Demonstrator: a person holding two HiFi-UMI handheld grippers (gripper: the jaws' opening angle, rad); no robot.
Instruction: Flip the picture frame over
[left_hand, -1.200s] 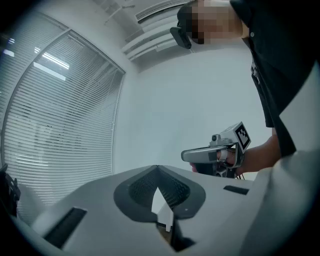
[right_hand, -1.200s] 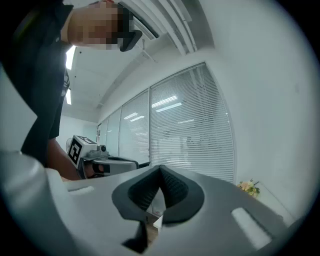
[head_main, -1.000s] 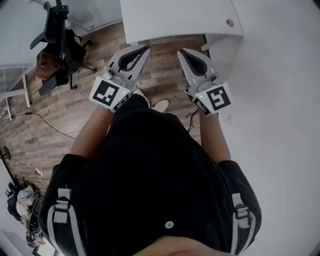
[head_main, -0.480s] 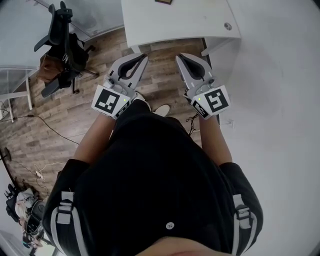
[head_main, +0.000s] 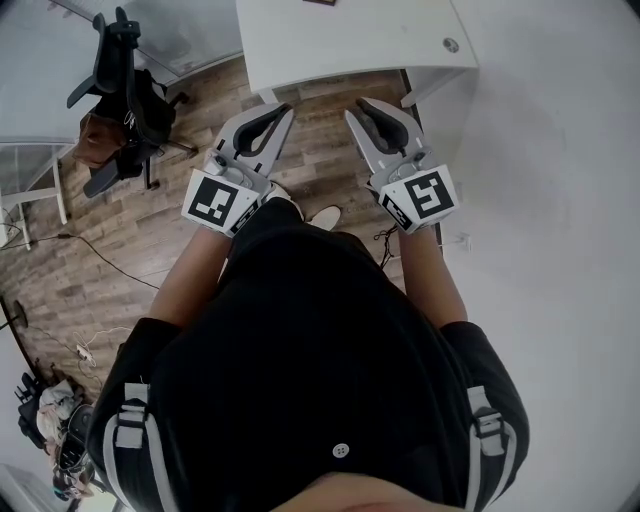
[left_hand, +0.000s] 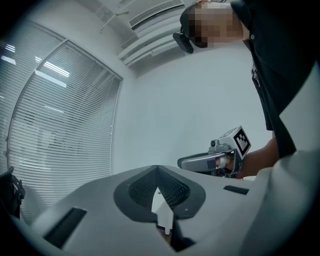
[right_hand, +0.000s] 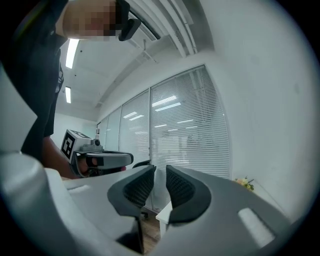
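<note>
- Since a second ago the white tabletop (head_main: 350, 40) has slid further into the head view at 12 o'clock, and a dark sliver of the picture frame (head_main: 321, 2) has come in at the top edge. Both hand-held grippers have closed in on the tabletop's near edge. The right one's jaws have just been opening, with nothing between them.
- Wooden floor (head_main: 130, 250) fills the view from 8 to 11 o'clock.
- The person's black top (head_main: 320, 370) takes up the 6 o'clock half, with both forearms reaching out toward 12.
- The tabletop is bare apart from the frame and a small round grommet (head_main: 451, 45) near its 1 o'clock corner.
- A black office chair (head_main: 125, 80) stands on the floor at 10 o'clock, apart from the tabletop.
- The left hand-held gripper (head_main: 283, 108) sits at 11 o'clock over the floor, just short of the tabletop edge. In its own view the left hand-held gripper (left_hand: 157, 169) has its jaws pressed together on nothing.
- The right hand-held gripper (head_main: 365, 103) sits at 1 o'clock, level with the left one and apart from it. In its own view the right hand-held gripper (right_hand: 160, 169) has its jaws spread by a narrow gap, and the gap is empty.
- A white shoe (head_main: 322, 214) shows on the floor between the two wrists.
- The picture frame lies on the far part of the tabletop at 12 o'clock, cut off by the top edge and well apart from both hand-held grippers. Which face is up cannot be told.
</note>
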